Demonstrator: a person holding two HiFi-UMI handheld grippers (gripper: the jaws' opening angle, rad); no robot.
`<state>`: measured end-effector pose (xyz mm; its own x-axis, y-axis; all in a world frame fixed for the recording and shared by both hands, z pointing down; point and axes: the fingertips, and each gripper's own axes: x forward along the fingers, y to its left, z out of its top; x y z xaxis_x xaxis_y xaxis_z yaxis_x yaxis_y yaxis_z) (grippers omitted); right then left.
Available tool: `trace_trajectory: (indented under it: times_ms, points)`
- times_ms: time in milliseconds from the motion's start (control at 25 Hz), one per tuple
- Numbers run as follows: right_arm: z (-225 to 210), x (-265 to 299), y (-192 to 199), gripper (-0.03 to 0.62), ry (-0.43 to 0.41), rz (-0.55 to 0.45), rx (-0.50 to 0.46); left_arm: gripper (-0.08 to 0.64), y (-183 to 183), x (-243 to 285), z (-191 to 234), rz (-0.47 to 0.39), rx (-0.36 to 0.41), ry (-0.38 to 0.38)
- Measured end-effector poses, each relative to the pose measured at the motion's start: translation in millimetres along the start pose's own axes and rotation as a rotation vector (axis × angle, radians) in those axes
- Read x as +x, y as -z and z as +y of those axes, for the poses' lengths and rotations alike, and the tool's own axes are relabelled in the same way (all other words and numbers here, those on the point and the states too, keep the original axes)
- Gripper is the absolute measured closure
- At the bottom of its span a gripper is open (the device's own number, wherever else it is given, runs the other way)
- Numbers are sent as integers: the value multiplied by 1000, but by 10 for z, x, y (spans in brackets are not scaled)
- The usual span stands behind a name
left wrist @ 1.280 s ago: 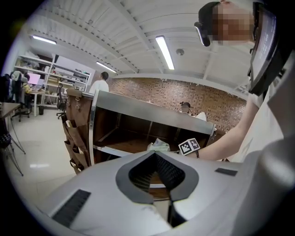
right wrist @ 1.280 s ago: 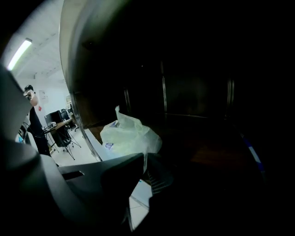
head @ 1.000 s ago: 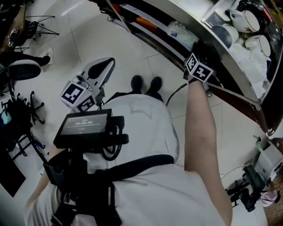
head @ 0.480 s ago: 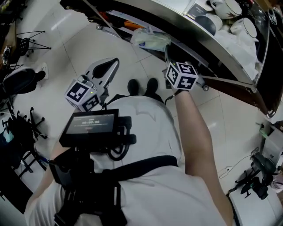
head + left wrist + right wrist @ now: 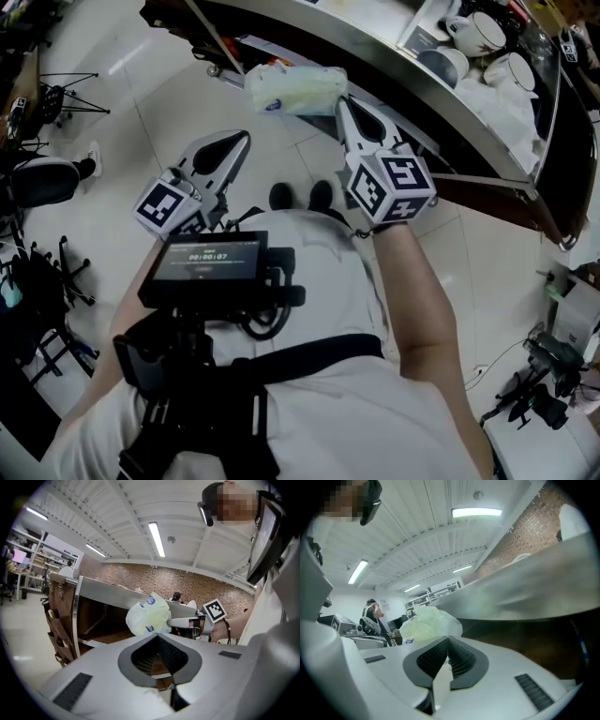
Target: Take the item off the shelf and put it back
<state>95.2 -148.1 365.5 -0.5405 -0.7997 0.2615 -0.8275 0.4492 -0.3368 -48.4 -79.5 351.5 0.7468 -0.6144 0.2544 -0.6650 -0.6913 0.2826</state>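
Pale green bag [image 5: 293, 89] is out in front of the steel shelf [image 5: 441, 94], its edge pinched in the closed right gripper [image 5: 341, 101]. Left gripper [image 5: 239, 141] is closed on nothing, well left. White bowls [image 5: 487, 33] sit on the shelf top. White tiled floor [image 5: 159, 103] below.

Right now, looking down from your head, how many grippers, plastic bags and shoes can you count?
Grey two-jaw grippers: 2 (left gripper, right gripper)
Pale green plastic bag: 1
Black shoes: 2
Total: 5
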Motion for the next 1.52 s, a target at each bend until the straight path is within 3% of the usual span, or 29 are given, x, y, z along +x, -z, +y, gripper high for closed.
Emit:
trace_trajectory:
  times_ms: [480, 1520]
  points:
    - [439, -259, -547, 583, -32, -138, 13, 552, -362, -197, -50, -81, 47, 10]
    - [501, -323, -636, 583, -38, -178, 25, 554, -418, -186, -67, -95, 68, 20]
